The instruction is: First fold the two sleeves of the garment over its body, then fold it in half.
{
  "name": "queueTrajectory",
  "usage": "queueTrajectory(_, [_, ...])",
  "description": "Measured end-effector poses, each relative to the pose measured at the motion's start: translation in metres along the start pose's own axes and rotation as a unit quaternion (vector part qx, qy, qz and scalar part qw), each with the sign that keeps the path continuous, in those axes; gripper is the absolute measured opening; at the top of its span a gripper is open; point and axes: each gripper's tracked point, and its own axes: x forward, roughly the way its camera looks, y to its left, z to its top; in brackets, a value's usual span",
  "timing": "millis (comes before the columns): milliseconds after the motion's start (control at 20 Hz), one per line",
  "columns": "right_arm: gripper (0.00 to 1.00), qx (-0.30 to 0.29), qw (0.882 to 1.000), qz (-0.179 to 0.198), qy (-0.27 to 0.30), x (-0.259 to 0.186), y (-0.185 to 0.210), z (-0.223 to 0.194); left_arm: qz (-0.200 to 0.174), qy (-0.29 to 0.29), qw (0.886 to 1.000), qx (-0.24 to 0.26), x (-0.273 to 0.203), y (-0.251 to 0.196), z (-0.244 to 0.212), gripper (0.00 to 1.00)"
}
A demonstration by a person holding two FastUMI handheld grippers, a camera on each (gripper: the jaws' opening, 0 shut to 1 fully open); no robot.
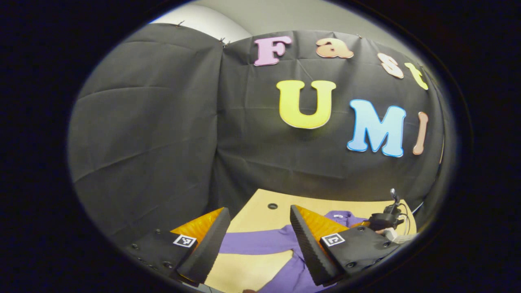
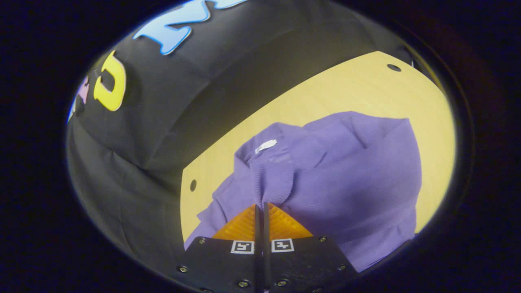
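The right gripper [image 2: 261, 207] pinched a sleeve cuff [image 2: 272, 185] over the sweater [image 2: 358, 179] on the table [image 2: 325, 93]: first sleeve fold. The left gripper [image 1: 260, 240] hung open; its sleeve [image 1: 254, 241] at six o'clock came next.

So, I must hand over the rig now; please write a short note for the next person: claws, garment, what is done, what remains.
Right claw: shut on the ribbed cuff of one sleeve, holding it over the body of the purple garment.
Left claw: open, holding nothing, above the other sleeve, which lies stretched out flat on the wooden table.
Done: one sleeve is brought over the body but not released.
Left: release it, fold the other sleeve over, then fold the garment in half.
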Motion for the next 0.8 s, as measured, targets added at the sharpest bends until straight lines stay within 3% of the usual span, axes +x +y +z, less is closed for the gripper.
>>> queueTrajectory(200, [0.01, -0.057, 0.998, 0.010, 0.035, 0.030, 0.045, -0.046, 0.021, 0.010, 1.000, -0.007, 0.001, 0.038, -0.012, 0.93])
queueTrajectory(500, [0.02, -0.119, 0.991, -0.012, 0.053, 0.049, 0.062, -0.078, 0.041, 0.014, 0.999, -0.008, 0.006, 0.074, -0.025, 0.93])
queueTrajectory(600, [0.11, -0.122, 0.991, -0.006, 0.060, 0.048, 0.058, -0.082, 0.040, 0.018, 0.999, -0.011, 0.010, 0.081, -0.032, 0.93])
queueTrajectory(750, [0.65, -0.131, 0.990, -0.003, 0.060, 0.041, 0.062, -0.084, 0.033, 0.026, 0.999, -0.016, 0.020, 0.084, -0.048, 0.93])
queueTrajectory(800, [0.77, -0.136, 0.989, -0.004, 0.055, 0.039, 0.063, -0.083, 0.029, 0.029, 0.999, -0.016, 0.024, 0.085, -0.054, 0.93])
